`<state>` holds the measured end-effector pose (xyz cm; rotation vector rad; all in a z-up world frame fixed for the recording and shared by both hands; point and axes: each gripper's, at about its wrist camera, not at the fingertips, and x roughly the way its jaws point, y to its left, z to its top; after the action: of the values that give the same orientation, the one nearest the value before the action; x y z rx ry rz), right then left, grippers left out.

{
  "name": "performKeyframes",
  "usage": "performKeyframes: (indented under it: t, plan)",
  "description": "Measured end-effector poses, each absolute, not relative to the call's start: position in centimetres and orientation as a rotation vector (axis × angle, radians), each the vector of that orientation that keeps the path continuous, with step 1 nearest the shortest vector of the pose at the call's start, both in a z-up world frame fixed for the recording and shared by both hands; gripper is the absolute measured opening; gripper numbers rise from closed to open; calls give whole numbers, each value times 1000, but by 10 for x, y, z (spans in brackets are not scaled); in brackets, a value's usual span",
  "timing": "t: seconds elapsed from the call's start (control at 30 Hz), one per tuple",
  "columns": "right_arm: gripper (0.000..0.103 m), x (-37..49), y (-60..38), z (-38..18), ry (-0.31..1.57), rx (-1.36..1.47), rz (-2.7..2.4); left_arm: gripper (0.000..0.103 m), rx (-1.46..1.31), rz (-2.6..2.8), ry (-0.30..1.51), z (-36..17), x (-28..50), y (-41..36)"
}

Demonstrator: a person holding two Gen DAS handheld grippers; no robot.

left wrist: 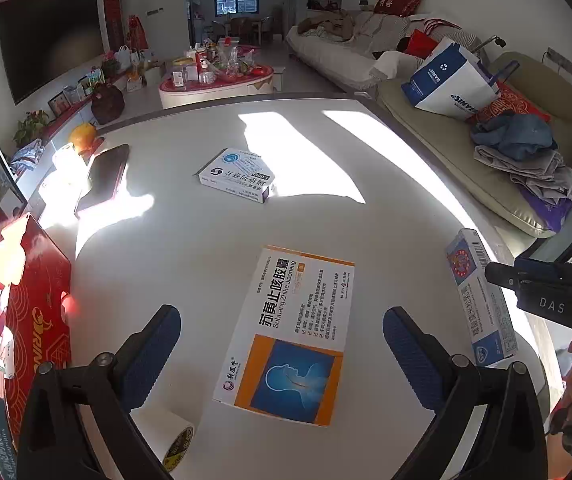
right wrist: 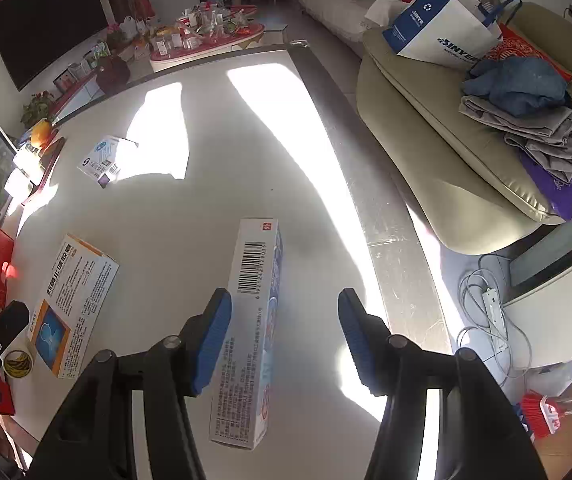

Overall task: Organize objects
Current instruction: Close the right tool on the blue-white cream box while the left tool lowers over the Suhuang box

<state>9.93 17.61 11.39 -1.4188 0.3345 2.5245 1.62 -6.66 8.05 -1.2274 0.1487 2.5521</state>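
An orange-and-white medicine box [left wrist: 286, 336] lies flat on the white table [left wrist: 206, 220], right between the fingers of my left gripper [left wrist: 282, 344]. That gripper is open and neither pad touches the box. A long blue-and-white box [right wrist: 246, 332] stands on its narrow side between the fingers of my right gripper [right wrist: 286, 340]. It leans against the left pad [right wrist: 214, 340], and a clear gap separates it from the right pad [right wrist: 355, 340]. In the left wrist view this long box [left wrist: 481, 300] is near the table's right edge. A smaller blue-and-white box [left wrist: 238, 176] lies farther back.
A red carton [left wrist: 34, 300] stands at the table's left edge, with a tape roll [left wrist: 178, 444] near it. A phone [left wrist: 104, 178] and an orange [left wrist: 82, 136] lie at the far left. Beyond the table's right edge [right wrist: 385, 220] are a cushion with clothes [right wrist: 525, 120] and floor cables [right wrist: 493, 312].
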Motion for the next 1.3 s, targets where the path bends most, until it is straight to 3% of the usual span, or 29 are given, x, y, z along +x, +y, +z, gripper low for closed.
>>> performKeyframes:
  t: [0.1,0.23,0.53,0.67,0.73,0.77,0.8,0.9,1.13,1.17,1.3]
  plan:
    - [58,109,183,121,373,-1403,2516,103,-1230,2547,158,79,22,-72]
    - [64,96,144,130,157,-1369,2595,103,-1229,2566,199,79,21,-72]
    - [65,83,169,102,126,-1418,2387,103,-1230,2555,133,89,41,-85]
    - [65,73,150,98,262,-1520,2572,103,-1236,2549,99,87,43,-86]
    - [65,73,127,109,175,-1508,2662,103,-1239,2548,102,87,43,-85]
    - [70,73,123,111,165,-1510,2661,103,-1236,2546,114,87,43,-84]
    - [77,72,124,110,220,-1533,2648,103,-1230,2546,126,88,43,-83]
    - [79,70,132,98,523,-1654,2624,103,-1213,2535,151,88,37,-82]
    - [79,59,86,83,158,-1698,2678,103,-1226,2462,172,77,12,-67]
    - [83,61,80,82,130,-1680,2705,103,-1223,2447,207,74,8,-61]
    - [85,62,92,76,211,-1676,2690,103,-1225,2391,227,63,-9,-52]
